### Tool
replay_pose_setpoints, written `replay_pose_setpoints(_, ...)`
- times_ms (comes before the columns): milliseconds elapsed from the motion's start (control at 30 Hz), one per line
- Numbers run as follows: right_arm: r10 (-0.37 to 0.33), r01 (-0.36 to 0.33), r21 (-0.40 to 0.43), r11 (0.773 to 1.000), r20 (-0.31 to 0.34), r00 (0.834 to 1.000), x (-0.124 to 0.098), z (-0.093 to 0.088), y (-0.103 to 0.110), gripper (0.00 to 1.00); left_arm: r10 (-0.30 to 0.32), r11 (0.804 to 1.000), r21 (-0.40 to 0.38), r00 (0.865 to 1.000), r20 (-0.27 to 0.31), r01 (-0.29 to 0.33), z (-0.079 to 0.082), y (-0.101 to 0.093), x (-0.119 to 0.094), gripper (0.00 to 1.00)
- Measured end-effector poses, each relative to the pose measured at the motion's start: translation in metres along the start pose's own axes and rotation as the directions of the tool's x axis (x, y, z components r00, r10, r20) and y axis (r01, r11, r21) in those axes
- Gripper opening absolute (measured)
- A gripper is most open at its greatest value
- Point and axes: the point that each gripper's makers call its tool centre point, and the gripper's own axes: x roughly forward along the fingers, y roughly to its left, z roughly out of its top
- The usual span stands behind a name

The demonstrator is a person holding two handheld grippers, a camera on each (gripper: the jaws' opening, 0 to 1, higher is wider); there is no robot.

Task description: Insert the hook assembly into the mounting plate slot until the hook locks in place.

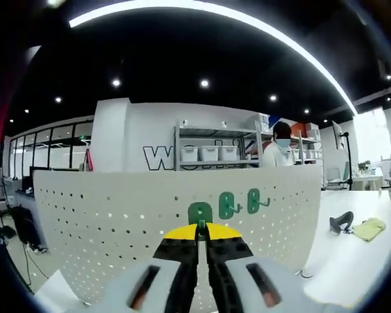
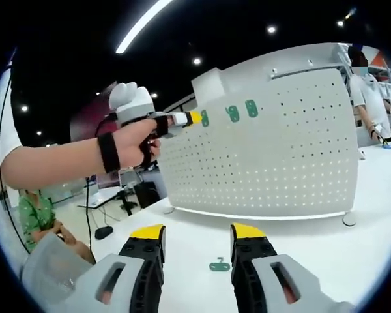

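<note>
My left tongs (image 1: pixel 201 236), jaws pinched on a green plastic hook (image 1: pixel 200 213), press it against the white perforated pegboard (image 1: pixel 104 208); at three o'clock hang two more. My right tongs (image 2: pixel 197 242) gape empty above the white surface (image 2: pixel 352 261), another green hook (image 2: pixel 219 265) lying between.

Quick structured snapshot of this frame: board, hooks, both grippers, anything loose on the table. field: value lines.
board: white pegboard standing upright on the white table
hooks on board: two green hooks mounted in the upper row
hook in hand: third green hook against the board, held at the left gripper tips
left gripper: jaws closed on that hook; in the right gripper view a hand holds it up at the board
right gripper: jaws apart, holding nothing, low over the table
loose part: green hook lying flat on the table between the right jaws
</note>
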Motion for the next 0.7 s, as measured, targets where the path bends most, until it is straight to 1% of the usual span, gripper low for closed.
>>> replay_pose_setpoints(167, -0.004, 0.004, 0.004, 1.000, -0.004, 1.000, 0.000, -0.001, -0.002, 0.40, 0.001, 1.000, 0.010, 1.000, 0.010, -0.001, 0.003, -0.002, 0.004, 0.03)
replay_pose_setpoints(233, -0.008, 0.008, 0.003, 1.000, -0.003, 1.000, 0.000, 0.000, -0.003, 0.40, -0.001, 1.000, 0.002, 1.000, 0.024, 0.001, 0.006, -0.003, 0.007, 0.03)
replay_pose_setpoints(467, -0.023, 0.023, 0.006, 1.000, -0.007, 1.000, -0.004, -0.001, -0.008, 0.40, 0.018, 1.000, 0.002, 1.000, 0.024, -0.018, 0.009, -0.003, 0.018, 0.03)
replay_pose_setpoints(533, -0.027, 0.027, 0.024, 0.999, -0.006, 1.000, -0.006, -0.002, -0.010, 0.40, 0.030, 1.000, 0.000, 0.999, 0.020, -0.030, 0.008, -0.004, 0.021, 0.03)
replay_pose_setpoints(700, -0.037, 0.037, 0.027, 0.999, -0.009, 0.999, -0.007, -0.004, -0.013, 0.40, 0.033, 0.999, 0.012, 0.999, 0.024, -0.033, 0.010, -0.006, 0.028, 0.03)
